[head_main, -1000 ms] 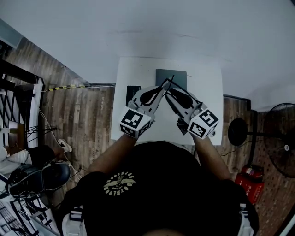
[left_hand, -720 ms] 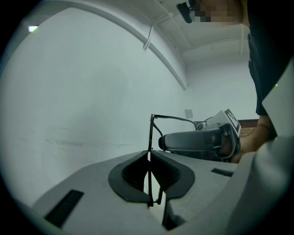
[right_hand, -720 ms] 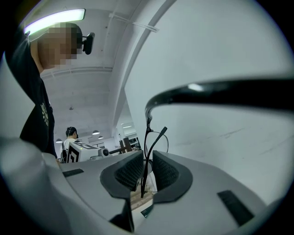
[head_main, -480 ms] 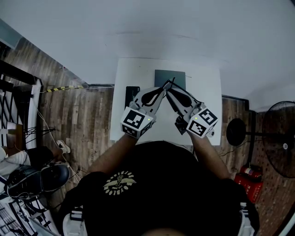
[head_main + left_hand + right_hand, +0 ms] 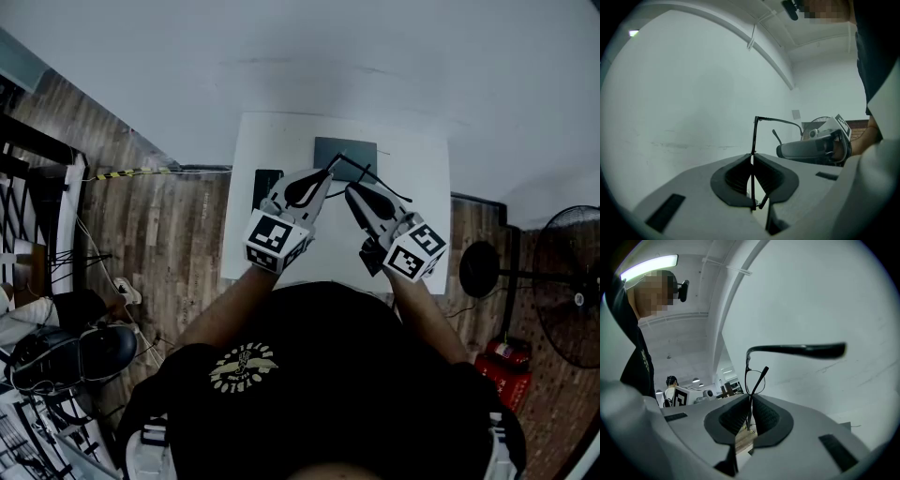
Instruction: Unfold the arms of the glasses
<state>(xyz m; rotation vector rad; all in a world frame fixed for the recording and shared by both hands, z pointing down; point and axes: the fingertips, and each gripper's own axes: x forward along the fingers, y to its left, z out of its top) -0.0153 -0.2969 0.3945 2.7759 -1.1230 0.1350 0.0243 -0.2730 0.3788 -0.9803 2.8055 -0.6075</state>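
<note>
Head view: you hold the glasses [image 5: 367, 170] in the air above the table [image 5: 272, 141], with the left gripper [image 5: 327, 172] and right gripper [image 5: 352, 191] close together at them.
Left gripper view: your jaws are pinched together on a thin bar [image 5: 752, 159] of the glasses; an arm [image 5: 780, 121] reaches off towards the right gripper [image 5: 783, 151].
Right gripper view: your jaws are clamped on the rim below a lens [image 5: 754, 380]; one arm [image 5: 797, 350] runs out across the top, and a second arm's tip [image 5: 761, 375] crosses the lens.
Progress: one arm looks unfolded; the other seems part-folded, and swinging it out is likely what is left.
</note>
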